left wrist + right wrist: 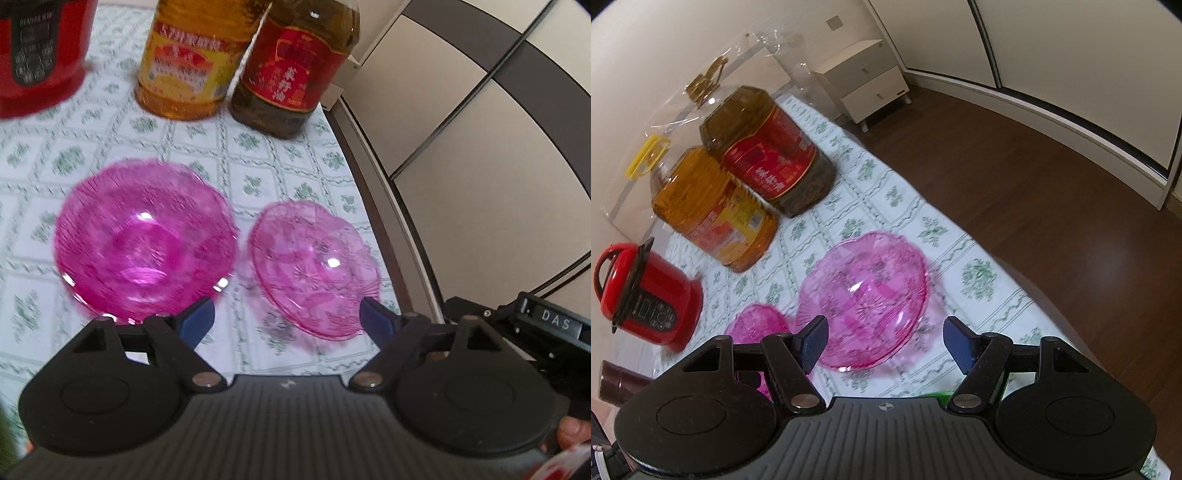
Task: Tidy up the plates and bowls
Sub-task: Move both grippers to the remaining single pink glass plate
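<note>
A tablecloth (280,155) printed with green flowers covered the table, with dark wood floor (1052,192) and pale cabinet doors (461,110) beyond. Ahead of the left gripper (286,317), its jaws spread and empty, 2 pink dishes lay side by side: a darker pink dish (146,240) past its left finger, a paler pink dish (314,266) toward its right. The right gripper (882,341) was likewise released, the paler dish just ahead between its fingers.

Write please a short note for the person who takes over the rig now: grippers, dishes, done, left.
Left gripper: open, empty, low over the table just short of both pink dishes.
Right gripper: open, empty, in front of the pale dish.
Dark dish and pale dish lie side by side, apart, near the table edge; oil bottles and red cooker stand behind.
Done: nothing stacked.
Left: probably grip one dish and set it with the other.
</note>
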Demonstrator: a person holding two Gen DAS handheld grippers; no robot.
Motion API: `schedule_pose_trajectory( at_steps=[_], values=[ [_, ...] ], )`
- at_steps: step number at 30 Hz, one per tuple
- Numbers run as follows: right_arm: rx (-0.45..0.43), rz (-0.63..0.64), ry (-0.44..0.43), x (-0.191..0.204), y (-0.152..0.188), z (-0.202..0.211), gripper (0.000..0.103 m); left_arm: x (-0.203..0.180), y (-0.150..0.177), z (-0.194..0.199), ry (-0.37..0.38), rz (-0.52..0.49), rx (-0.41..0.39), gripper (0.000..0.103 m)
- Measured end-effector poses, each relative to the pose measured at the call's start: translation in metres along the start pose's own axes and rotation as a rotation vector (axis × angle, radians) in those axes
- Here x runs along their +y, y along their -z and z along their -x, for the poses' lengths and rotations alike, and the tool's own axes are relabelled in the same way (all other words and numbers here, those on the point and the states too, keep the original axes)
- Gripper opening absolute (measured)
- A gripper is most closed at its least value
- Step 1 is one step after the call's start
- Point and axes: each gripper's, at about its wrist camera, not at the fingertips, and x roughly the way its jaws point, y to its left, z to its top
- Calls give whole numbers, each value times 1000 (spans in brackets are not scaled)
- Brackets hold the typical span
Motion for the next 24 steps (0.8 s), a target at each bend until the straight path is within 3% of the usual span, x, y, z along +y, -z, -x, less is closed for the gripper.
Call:
schedule_pose_trajectory(
  at_steps=[6, 10, 17, 24],
  values=[
    [12, 1, -8, -17, -11, -10, 69, -6, 5, -22, 53, 60, 17, 78],
    [24, 7, -21, -27, -17, -22, 68, -6, 6, -37, 57, 91, 30, 67],
    [77, 28, -34, -36, -25, -49, 68, -5, 2, -61, 24, 141, 47, 56],
    [126, 43, -41, -41, -34, -77, 59, -6, 0, -77, -40, 146, 62, 48]
  ],
)
